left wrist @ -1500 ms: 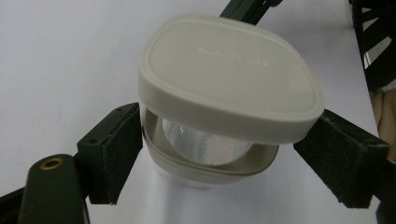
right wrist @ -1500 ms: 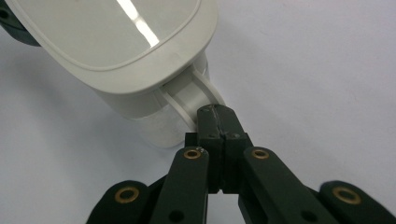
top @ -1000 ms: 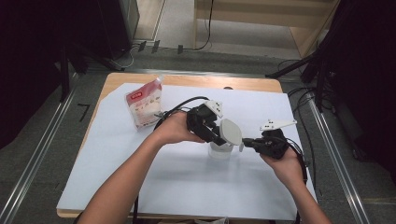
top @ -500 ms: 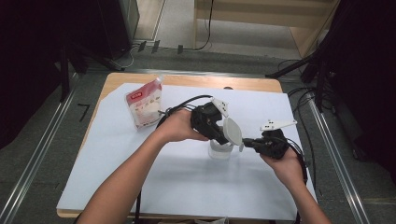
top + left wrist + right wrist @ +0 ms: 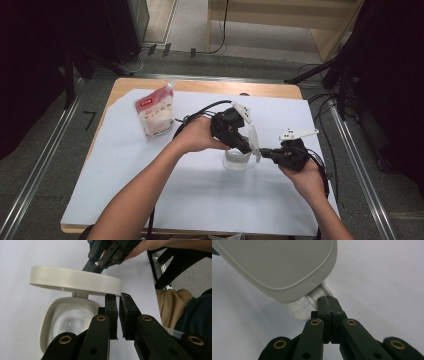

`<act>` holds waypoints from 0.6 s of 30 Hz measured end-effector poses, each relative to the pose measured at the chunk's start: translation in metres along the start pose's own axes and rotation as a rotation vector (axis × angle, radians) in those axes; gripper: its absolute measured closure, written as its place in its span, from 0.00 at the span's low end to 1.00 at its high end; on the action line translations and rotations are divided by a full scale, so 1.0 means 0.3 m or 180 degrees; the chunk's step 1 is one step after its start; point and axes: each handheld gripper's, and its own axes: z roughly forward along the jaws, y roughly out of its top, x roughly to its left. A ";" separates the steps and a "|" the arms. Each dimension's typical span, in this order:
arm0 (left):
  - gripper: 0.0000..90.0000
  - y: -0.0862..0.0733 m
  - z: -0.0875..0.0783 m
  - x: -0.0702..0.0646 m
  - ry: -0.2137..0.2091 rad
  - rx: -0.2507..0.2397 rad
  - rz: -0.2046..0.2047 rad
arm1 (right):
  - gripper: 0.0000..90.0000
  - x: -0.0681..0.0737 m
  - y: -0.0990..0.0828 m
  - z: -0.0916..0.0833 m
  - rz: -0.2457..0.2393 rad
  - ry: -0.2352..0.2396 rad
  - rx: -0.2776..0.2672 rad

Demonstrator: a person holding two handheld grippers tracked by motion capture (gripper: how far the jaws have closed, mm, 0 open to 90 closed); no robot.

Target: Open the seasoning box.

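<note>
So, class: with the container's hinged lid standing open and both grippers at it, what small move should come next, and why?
Probably draw the left gripper clear of the lid. The lid already stands open above the clear container, the left gripper's jaws are nearly shut beside its rim, apparently empty, while the right gripper stays shut at the hinge, steadying it.

A clear jar [image 5: 236, 159] stands on the desk [image 5: 150, 190] between the left claw [image 5: 246, 148] and right claw [image 5: 265, 152] — its white lid [image 5: 254, 142] upright — a red-white pouch [image 5: 154, 111] well left.
</note>
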 end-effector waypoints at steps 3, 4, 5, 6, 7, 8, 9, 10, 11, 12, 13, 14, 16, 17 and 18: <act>0.96 0.009 0.006 0.000 -0.0004 -0.0012 0.0010 | 1.00 0.001 0.000 0.000 -0.0007 -0.0008 0.0002; 0.96 0.009 0.006 0.000 -0.0004 -0.0012 0.0010 | 1.00 0.001 0.000 0.000 -0.0007 -0.0008 0.0002; 0.96 0.015 0.010 -0.002 -0.0001 -0.0013 0.0005 | 1.00 0.001 0.000 -0.001 -0.0013 -0.0013 -0.0003; 0.96 0.015 0.010 -0.002 -0.0001 -0.0013 0.0005 | 1.00 0.001 0.000 -0.001 -0.0013 -0.0013 -0.0003; 0.96 0.019 0.013 -0.003 0.0011 -0.0012 0.0011 | 1.00 0.002 -0.001 0.001 -0.0014 -0.0018 -0.0014; 0.96 0.023 0.017 -0.004 0.0006 -0.0017 0.0014 | 1.00 0.002 -0.001 0.000 -0.0015 -0.0018 -0.0013; 0.96 0.026 0.018 -0.004 0.0014 -0.0003 0.0026 | 1.00 0.002 -0.001 0.000 -0.0014 -0.0019 -0.0012; 0.95 0.028 0.021 -0.005 0.0017 -0.0018 0.0015 | 1.00 0.002 -0.001 0.001 -0.0016 -0.0017 -0.0015; 0.95 0.031 0.023 -0.005 0.0014 -0.0010 0.0002 | 1.00 0.002 -0.001 0.000 -0.0012 -0.0020 -0.0014; 0.95 0.034 0.026 -0.006 0.0015 -0.0022 -0.0001 | 1.00 0.002 -0.001 0.000 -0.0011 -0.0021 -0.0015; 0.95 0.037 0.029 -0.005 0.0014 -0.0007 0.0009 | 1.00 0.002 -0.001 0.001 -0.0012 -0.0021 -0.0015; 0.95 0.041 0.032 -0.007 0.0016 -0.0003 -0.0011 | 1.00 0.003 -0.001 0.001 -0.0012 -0.0021 -0.0016; 0.95 0.048 0.038 -0.006 0.0001 0.0010 -0.0010 | 1.00 0.002 -0.001 0.001 -0.0017 -0.0020 -0.0018; 0.96 0.052 0.042 -0.007 0.0017 0.0008 0.0004 | 1.00 0.003 -0.001 0.001 -0.0022 -0.0021 -0.0019; 0.96 0.056 0.045 -0.008 0.0018 0.0034 0.0012 | 1.00 0.002 -0.001 0.000 -0.0029 -0.0020 -0.0018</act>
